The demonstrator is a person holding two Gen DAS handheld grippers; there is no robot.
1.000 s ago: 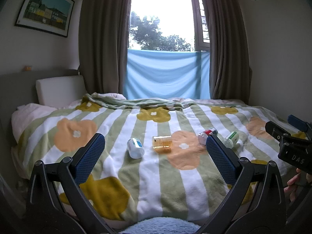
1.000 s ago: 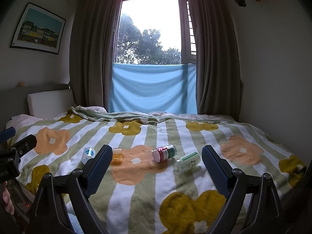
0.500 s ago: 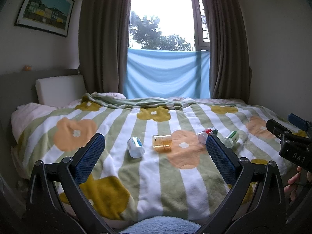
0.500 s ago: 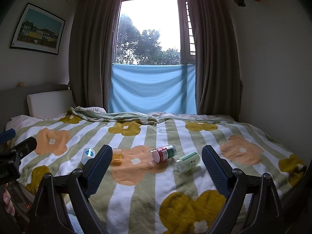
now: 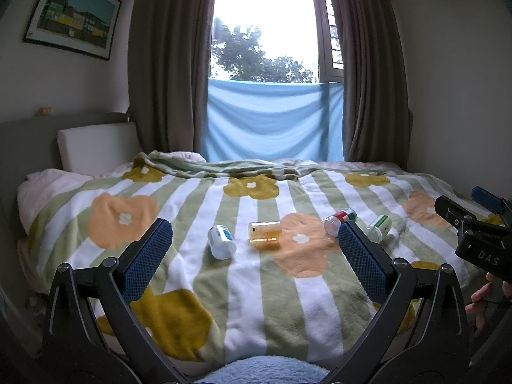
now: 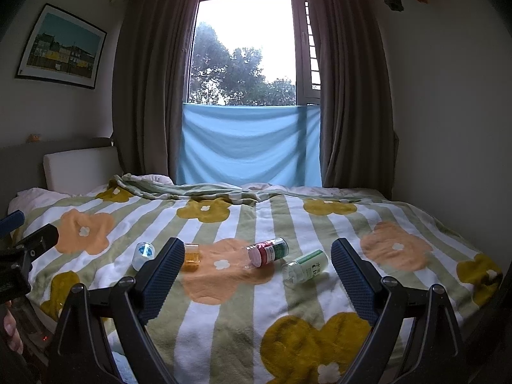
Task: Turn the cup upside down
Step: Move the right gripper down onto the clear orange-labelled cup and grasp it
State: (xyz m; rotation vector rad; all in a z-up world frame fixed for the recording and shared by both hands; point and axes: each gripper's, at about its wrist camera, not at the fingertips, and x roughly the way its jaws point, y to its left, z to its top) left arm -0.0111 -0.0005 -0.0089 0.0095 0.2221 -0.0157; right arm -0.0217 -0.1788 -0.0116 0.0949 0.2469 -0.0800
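Several small cups lie on their sides on the flowered blanket. From left: a white cup with a blue label (image 5: 220, 242) (image 6: 143, 255), an amber clear cup (image 5: 265, 235) (image 6: 192, 256), a red-and-green cup (image 5: 338, 220) (image 6: 268, 252), and a white cup with green print (image 5: 379, 228) (image 6: 305, 266). My left gripper (image 5: 254, 248) is open and empty, held above the bed's near edge, well short of the cups. My right gripper (image 6: 254, 265) is open and empty, also short of them. Each gripper shows at the edge of the other's view.
The bed (image 5: 243, 288) is covered by a green-and-white striped blanket with orange and yellow flowers. A white pillow (image 5: 96, 147) leans on the headboard at left. Curtains and a window with a blue cloth (image 5: 272, 121) stand behind. A light blue fuzzy item (image 5: 265, 369) lies at the near edge.
Nothing on the bed has moved. Both grippers stay open and nearly still, with only a slight drift of the views.
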